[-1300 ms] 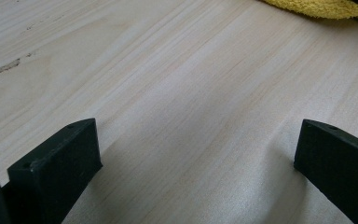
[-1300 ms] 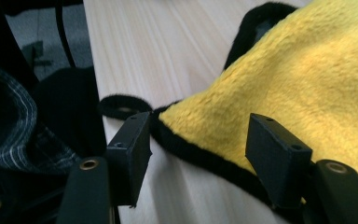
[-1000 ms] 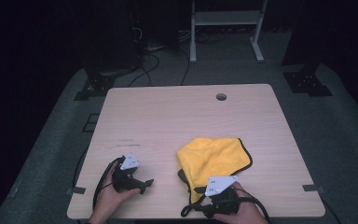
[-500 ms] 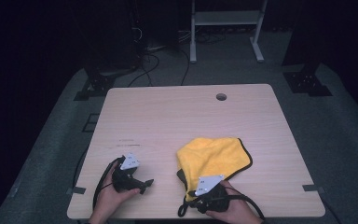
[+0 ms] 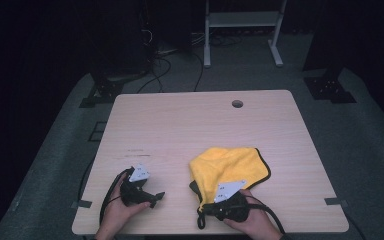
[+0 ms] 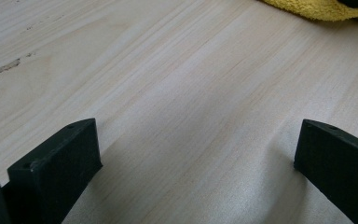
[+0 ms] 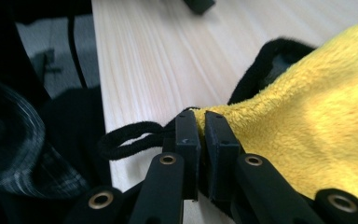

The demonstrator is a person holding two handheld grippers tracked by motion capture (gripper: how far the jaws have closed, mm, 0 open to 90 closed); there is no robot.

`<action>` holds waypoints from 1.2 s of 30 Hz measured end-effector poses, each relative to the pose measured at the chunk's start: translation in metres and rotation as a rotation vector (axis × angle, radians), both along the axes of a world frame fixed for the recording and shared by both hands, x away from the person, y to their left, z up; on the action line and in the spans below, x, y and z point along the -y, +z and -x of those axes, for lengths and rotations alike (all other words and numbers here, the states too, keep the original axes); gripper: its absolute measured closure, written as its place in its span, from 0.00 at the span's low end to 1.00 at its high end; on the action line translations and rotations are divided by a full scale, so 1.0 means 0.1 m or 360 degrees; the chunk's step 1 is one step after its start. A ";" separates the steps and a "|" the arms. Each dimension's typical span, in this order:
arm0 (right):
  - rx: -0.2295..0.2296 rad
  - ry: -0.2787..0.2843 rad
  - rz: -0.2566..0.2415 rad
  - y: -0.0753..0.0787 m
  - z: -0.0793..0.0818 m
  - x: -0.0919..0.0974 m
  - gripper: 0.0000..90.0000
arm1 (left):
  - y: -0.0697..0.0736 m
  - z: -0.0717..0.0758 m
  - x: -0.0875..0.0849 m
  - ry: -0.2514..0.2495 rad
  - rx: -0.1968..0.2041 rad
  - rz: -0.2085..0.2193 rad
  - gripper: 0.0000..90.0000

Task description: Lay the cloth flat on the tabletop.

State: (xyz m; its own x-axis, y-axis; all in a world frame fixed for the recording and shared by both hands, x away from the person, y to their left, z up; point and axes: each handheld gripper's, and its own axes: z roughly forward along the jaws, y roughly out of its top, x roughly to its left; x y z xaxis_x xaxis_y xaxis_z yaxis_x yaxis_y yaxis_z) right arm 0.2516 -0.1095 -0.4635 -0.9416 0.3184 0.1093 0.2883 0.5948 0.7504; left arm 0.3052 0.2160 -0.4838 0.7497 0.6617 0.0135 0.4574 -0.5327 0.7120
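Yellow cloth (image 5: 232,167) is laid crumpled on the surface (image 5: 190,125), near its front edge, right of centre. Black trim is seen along the cloth's edges, with a black loop (image 7: 130,137) at the near corner. That corner is pinched by the right hand-held gripper (image 7: 204,125); its jaws have just been closing and are clenched on the fabric, nearly together. The right hand-held gripper is set at the cloth's front edge in the high view. The left hand-held gripper (image 5: 139,189) is rested on the surface well left of the cloth, jaws spread wide, nothing between them. A round hole (image 5: 237,104) is located in the surface beyond the cloth, near the far edge.
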 end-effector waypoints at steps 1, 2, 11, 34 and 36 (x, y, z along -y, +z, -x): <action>-0.0002 -0.0003 -0.0016 0.02 0.00 0.01 0.93 | 0.00 0.00 0.00 0.0001 -0.0001 0.0000 0.00; -0.0003 -0.0003 -0.0042 0.06 -0.01 0.04 0.93 | 0.00 0.00 0.00 0.0000 0.0000 0.0000 0.00; 0.0043 -0.0121 -0.0217 0.34 -0.15 0.34 0.93 | 0.00 0.00 0.00 -0.0005 0.0000 -0.0008 0.00; 0.0093 -0.0628 -0.0262 0.39 -0.70 1.21 0.93 | 0.15 0.13 0.37 -0.0187 -0.0025 0.0193 0.08; 0.0090 -0.0639 -0.0258 0.38 -0.72 1.23 0.93 | 0.17 0.16 0.47 -0.0229 -0.0035 0.0222 0.08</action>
State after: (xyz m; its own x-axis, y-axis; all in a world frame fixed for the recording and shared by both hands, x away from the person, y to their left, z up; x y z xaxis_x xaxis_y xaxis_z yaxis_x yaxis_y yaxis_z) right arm 0.3237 -0.2323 -0.4255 -0.7524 0.6438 0.1395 0.4283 0.3172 0.8461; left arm 0.2895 0.1687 -0.4667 0.8357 0.5421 -0.0883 0.4001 -0.4908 0.7740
